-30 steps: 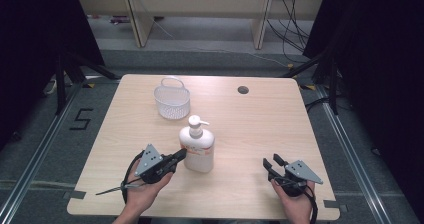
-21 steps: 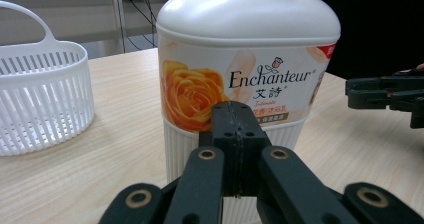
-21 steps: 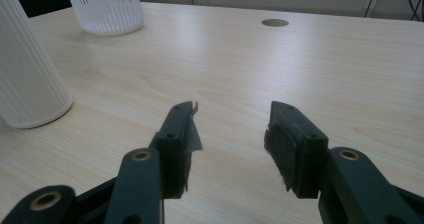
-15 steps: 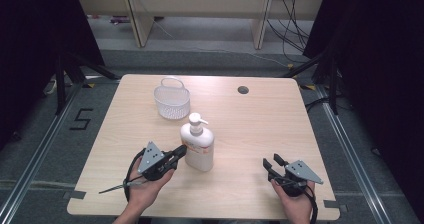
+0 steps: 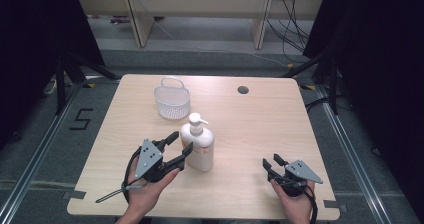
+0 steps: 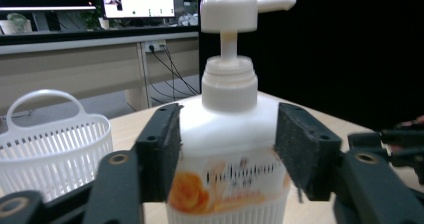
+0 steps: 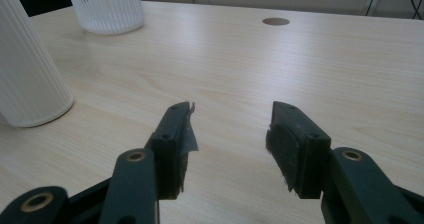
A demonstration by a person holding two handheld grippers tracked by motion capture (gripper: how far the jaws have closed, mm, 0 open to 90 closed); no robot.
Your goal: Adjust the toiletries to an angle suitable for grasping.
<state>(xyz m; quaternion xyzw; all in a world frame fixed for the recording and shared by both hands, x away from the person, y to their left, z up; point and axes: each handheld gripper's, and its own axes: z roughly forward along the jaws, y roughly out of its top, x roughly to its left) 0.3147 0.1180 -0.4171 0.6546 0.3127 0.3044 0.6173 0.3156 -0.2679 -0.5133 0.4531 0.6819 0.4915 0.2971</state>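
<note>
Since a second ago the left gripper point(image 5: 180, 144) has lifted a little beside the soap bottle point(image 5: 198, 146), and its jaws have just been opening: they now stand wide, with the bottle's shoulder between the rough black pads point(image 6: 298, 146) in the left gripper view. The left pad sits right against the smooth white plastic, the right one just clear; no squeeze shows. The bottle stands upright near the middle of the pale wood-grain table point(image 5: 260, 119), a squat, ribbed-base pump dispenser with an orange flower label and a long white spout. Just behind it sits the white slatted plastic basket point(image 5: 172, 100) with its hoop handle. Well off to the right, the right gripper point(image 5: 270, 163) rests low over bare tabletop, its jaws spread wide on nothing.
</note>
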